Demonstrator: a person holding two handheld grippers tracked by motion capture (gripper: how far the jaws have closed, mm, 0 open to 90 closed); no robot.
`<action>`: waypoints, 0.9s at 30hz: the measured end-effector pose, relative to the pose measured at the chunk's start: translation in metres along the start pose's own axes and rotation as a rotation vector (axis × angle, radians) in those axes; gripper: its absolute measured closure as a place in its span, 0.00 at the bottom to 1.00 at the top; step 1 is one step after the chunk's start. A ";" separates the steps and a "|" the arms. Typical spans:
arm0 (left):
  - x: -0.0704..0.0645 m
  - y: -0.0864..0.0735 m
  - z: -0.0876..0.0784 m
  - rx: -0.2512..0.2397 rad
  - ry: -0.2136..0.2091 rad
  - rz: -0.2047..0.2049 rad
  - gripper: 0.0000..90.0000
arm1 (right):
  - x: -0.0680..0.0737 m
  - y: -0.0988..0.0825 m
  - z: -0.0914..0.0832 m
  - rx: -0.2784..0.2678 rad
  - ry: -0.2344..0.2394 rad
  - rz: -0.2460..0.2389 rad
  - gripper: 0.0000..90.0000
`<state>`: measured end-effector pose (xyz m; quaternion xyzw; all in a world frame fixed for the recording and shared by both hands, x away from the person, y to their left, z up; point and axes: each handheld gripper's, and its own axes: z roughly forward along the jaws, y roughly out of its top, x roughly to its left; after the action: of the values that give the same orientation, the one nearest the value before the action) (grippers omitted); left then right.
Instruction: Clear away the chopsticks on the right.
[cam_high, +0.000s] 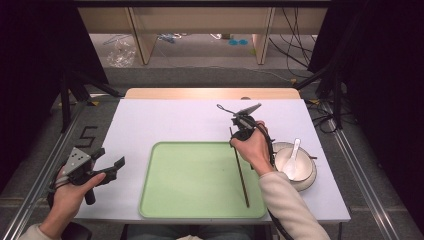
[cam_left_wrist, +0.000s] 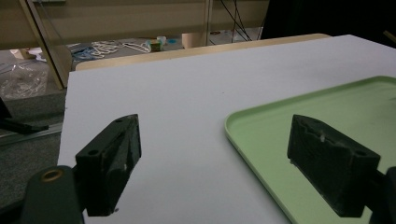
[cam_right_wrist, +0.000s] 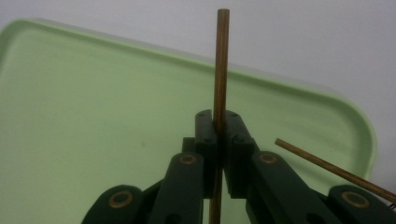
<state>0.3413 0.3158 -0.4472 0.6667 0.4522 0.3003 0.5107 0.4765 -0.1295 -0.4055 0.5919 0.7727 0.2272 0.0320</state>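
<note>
I am seeing the white desk (cam_high: 165, 122) carrying a green tray (cam_high: 195, 180), my landmark. Right of the tray a white bowl (cam_high: 305, 176) is holding a white spoon (cam_high: 293, 158). My left claw (cam_high: 111, 167) is hanging off the tray's left side, jaws spread wide, gripping nothing. My right claw (cam_right_wrist: 218, 140) is sitting over the tray's far right corner, jaws pressed onto a brown chopstick (cam_right_wrist: 221, 60). A second chopstick (cam_high: 242, 175) is lying along the tray's right side.
</note>
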 end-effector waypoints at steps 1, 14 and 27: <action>0.000 0.000 0.000 0.000 0.000 0.000 0.20 | 0.000 0.000 0.001 0.010 -0.004 0.004 0.96; 0.000 0.000 0.000 0.001 -0.001 -0.001 0.20 | -0.004 -0.004 0.012 0.102 -0.024 -0.064 0.82; 0.000 0.000 0.000 0.002 0.000 -0.001 0.20 | -0.043 -0.001 -0.029 0.008 -0.153 -0.604 0.64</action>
<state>0.3412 0.3154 -0.4472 0.6669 0.4527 0.2998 0.5103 0.4789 -0.1789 -0.3893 0.3511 0.9098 0.1593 0.1536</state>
